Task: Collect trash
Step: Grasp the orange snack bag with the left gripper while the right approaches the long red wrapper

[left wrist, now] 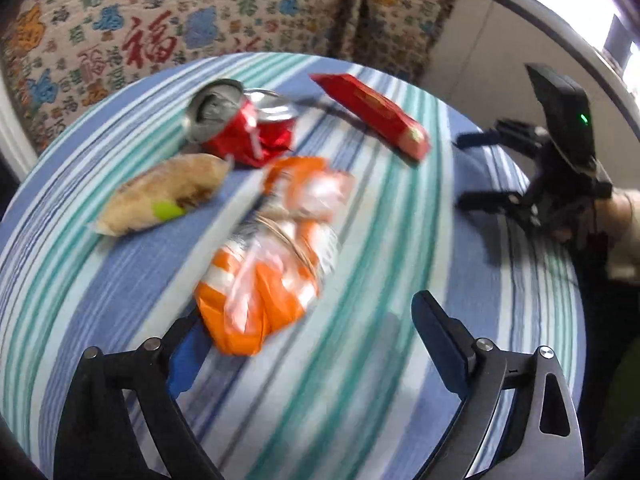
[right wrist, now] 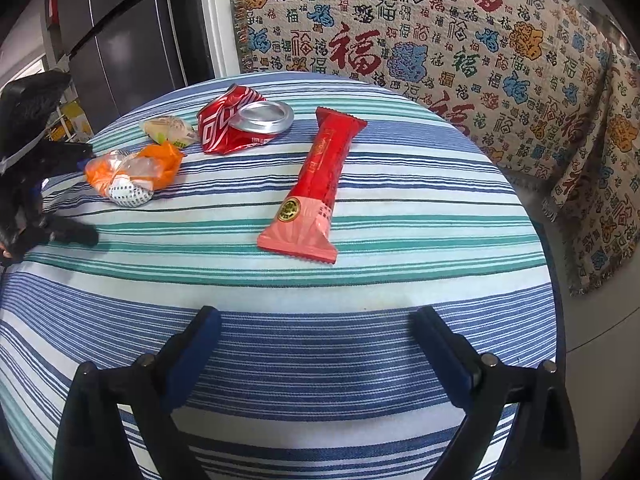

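From my right wrist camera, going left to right with the can point(right wrist: 240, 126) as my marker: my left gripper point(right wrist: 70, 192) sits at the far left edge, well to the left of the can, jaws spread and nothing pinched between them. The orange bag point(right wrist: 132, 174) lies just in front of it, left of the can and nearer to me. The tan packet point(right wrist: 170, 130) is just left of the can, about touching it. The can itself is crushed, lying on its side on the striped cloth point(right wrist: 360, 292). Right of the can – and apart from it – lies the long red wrapper point(right wrist: 316, 184).

My right gripper point(right wrist: 316, 344) hangs over bare cloth, well in front of the can, fingers wide apart and empty.

Through the left wrist camera, blurred, the orange bag point(left wrist: 264, 264) lies ahead of my open left gripper point(left wrist: 308, 344) – its near end by the left finger point(left wrist: 186, 360), whether touching I cannot tell.
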Demonstrator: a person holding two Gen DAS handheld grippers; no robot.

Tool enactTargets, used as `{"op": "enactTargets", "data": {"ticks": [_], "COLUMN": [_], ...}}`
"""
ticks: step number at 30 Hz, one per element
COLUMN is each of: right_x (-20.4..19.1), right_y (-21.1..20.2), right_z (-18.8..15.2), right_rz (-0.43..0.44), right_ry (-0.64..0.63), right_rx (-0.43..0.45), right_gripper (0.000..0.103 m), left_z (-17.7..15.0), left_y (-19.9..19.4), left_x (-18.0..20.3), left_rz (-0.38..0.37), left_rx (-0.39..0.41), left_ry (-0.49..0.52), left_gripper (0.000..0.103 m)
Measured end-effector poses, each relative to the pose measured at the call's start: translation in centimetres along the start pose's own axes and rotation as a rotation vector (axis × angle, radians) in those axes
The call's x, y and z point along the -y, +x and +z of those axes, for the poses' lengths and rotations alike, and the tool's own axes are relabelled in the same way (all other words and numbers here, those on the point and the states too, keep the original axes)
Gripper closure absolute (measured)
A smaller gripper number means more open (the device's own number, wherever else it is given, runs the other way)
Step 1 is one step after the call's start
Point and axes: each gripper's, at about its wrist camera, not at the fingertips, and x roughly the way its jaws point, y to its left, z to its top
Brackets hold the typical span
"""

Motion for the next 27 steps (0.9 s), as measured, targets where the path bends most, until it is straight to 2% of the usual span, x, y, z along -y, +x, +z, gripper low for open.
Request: {"op": "enactTargets", "data": {"ticks": [2, 3, 5, 7, 8, 11, 14, 16, 18, 20, 21, 22, 24, 26, 27], "right_x": [0.5, 0.8, 1.1, 1.1, 1.1, 1.2, 1.4, 1.8, 2.4, 2.7, 2.6, 2.4, 2.0, 1.4, 1.1], "right_y": [0.0, 0.0, 0.0, 0.0, -0.1, -0.1, -0.1, -0.4, -1.2, -1.7, -1.6, -1.3, 0.1, 1.9, 2.8], "right_z": [-0.1, -0.2, -0.2, -0.3, -0.4, -0.5, -0.6, -0.6, -0.1, 1.2, 2.1, 2.9, 4.3, 5.1, 5.2], "right_rz": [-0.008, -0.014, -0.023, -0.027, -0.03, -0.031, -0.026, -0.014, 0.029, 0.047, 0.049, 0.054, 0.087, 0.103, 0.103], "right_ry": [0.013, 0.019, 0.023, 0.024, 0.026, 0.026, 0.021, 0.033, 0.069, 0.066, 0.065, 0.069, 0.082, 0.084, 0.078], "right_rx": [-0.002, -0.004, -0.004, 0.0, 0.003, 0.006, 0.005, 0.006, 0.049, 0.084, 0.096, 0.096, 0.058, 0.011, -0.007], "right_gripper": [0.004, 0.004, 0.004, 0.004, 0.004, 0.004, 0.004, 0.005, 0.005, 0.005, 0.005, 0.005, 0.012, 0.029, 0.034], "left_z": [-0.7, -0.9, -0.7, -0.3, -0.1, 0.7, 1.8, 1.9, 1.8, 1.4, 1.2, 1.0, 0.4, -0.3, -0.7], "left_y": [-0.3, -0.5, -0.9, -1.0, -1.2, -1.4, -0.3, 0.8, 1.6, 1.6, 1.4, 1.1, 0.3, -0.3, -0.6], "left_x": [2.2, 3.0, 3.7, 2.4, 1.7, 0.7, 1.2, 1.5, 1.7, 1.9, 1.9, 1.8, 2.1, 3.3, 4.1], "left_rz": [-0.02, 0.003, 0.113, 0.208, 0.225, 0.194, 0.196, 0.183, 0.205, 0.258, 0.277, 0.286, 0.294, 0.334, 0.365], "left_rx": [-0.011, 0.001, 0.04, 0.068, 0.081, 0.144, 0.144, 0.119, 0.094, 0.095, 0.099, 0.105, 0.122, 0.124, 0.121], "left_ry": [0.031, 0.046, 0.042, -0.035, -0.078, -0.149, -0.16, -0.167, -0.158, -0.163, -0.185, -0.226, -0.309, -0.347, -0.367], "left_gripper": [0.009, 0.009, 0.008, 0.006, 0.006, 0.006, 0.007, 0.014, 0.032, 0.042, 0.054, 0.055, 0.056, 0.056, 0.056]}}
